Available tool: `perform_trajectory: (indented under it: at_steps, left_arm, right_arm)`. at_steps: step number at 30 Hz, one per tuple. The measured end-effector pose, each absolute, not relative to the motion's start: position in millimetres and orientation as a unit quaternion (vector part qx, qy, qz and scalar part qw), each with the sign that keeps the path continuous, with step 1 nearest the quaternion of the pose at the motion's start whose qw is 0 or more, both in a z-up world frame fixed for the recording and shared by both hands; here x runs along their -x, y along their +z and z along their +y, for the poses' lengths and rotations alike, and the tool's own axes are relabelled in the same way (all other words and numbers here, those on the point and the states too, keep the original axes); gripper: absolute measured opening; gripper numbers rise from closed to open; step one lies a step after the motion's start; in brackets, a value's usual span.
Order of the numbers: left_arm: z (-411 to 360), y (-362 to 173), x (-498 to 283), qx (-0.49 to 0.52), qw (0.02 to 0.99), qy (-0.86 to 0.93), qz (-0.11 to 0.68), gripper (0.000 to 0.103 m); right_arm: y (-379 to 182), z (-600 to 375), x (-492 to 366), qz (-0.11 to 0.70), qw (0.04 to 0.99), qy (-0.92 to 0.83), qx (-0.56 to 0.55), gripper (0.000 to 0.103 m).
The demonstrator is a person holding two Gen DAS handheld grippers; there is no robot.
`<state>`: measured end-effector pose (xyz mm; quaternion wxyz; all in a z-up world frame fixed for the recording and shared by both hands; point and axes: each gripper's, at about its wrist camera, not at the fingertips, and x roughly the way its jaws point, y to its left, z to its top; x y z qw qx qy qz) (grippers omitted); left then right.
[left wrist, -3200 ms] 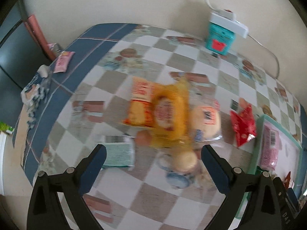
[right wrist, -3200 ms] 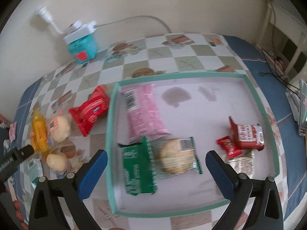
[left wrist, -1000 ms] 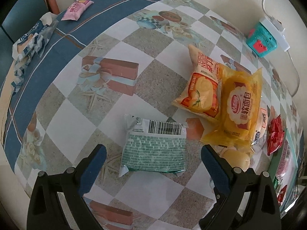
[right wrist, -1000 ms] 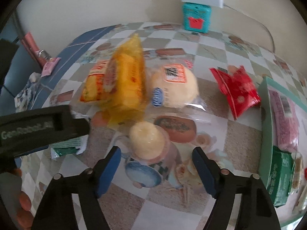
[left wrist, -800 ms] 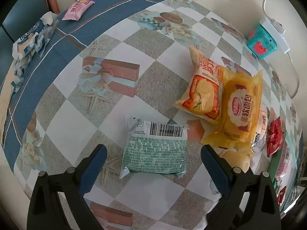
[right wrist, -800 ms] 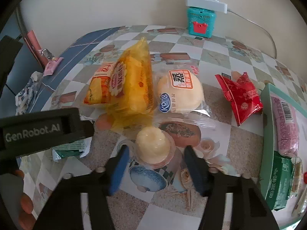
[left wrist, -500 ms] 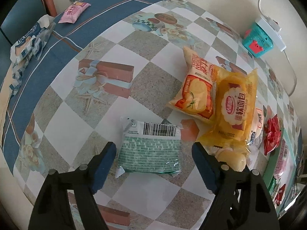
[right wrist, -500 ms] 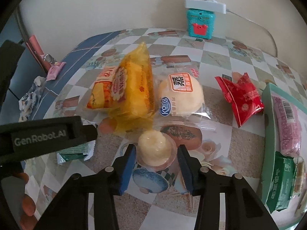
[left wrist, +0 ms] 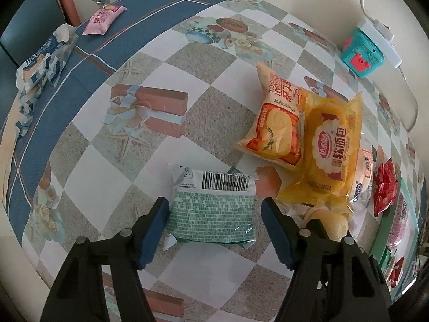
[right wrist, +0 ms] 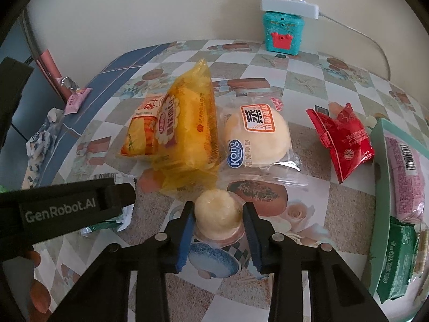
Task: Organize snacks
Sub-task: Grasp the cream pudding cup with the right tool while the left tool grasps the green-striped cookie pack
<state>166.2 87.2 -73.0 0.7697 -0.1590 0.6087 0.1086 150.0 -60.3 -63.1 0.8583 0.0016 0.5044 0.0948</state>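
A green and white snack packet lies barcode up on the checked table. My left gripper straddles it, its jaws closing in on both sides of the packet. In the right wrist view my right gripper has its blue pads against both sides of a small pale yellow jelly cup. Behind the cup lie a yellow bread bag, an orange snack bag, a round white bun and a red packet.
A green-rimmed tray at the right holds a pink packet and a green packet. A teal box with a white power strip stands by the wall. A pink candy and crumpled wrapper lie at the table's left edge.
Both grippers have narrowed. The left came down around the green packet. The right closed in on the jelly cup until its pads touch it.
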Motion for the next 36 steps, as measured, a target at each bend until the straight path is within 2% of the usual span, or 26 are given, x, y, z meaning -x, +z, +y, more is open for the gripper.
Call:
perform_trajectory:
  at_steps: [2, 8, 20, 36]
  left_arm:
    - [86, -73, -166, 0.155, 0.77, 0.11, 0.609, 0.066]
    - [84, -71, -165, 0.157, 0.772, 0.105, 0.607, 0.064]
    - [83, -56, -155, 0.155, 0.784, 0.102, 0.592, 0.063]
    - [82, -7, -141, 0.152, 0.821, 0.112, 0.539, 0.063]
  right_arm:
    - [-63, -60, -149, 0.505, 0.858, 0.093, 0.004, 0.039]
    - [-62, -68, -148, 0.51, 0.856, 0.084, -0.004, 0.039]
    - [-55, -74, -137, 0.512, 0.856, 0.077, -0.002, 0.039]
    - [-7, -94, -124, 0.47, 0.88, 0.064, -0.016, 0.038]
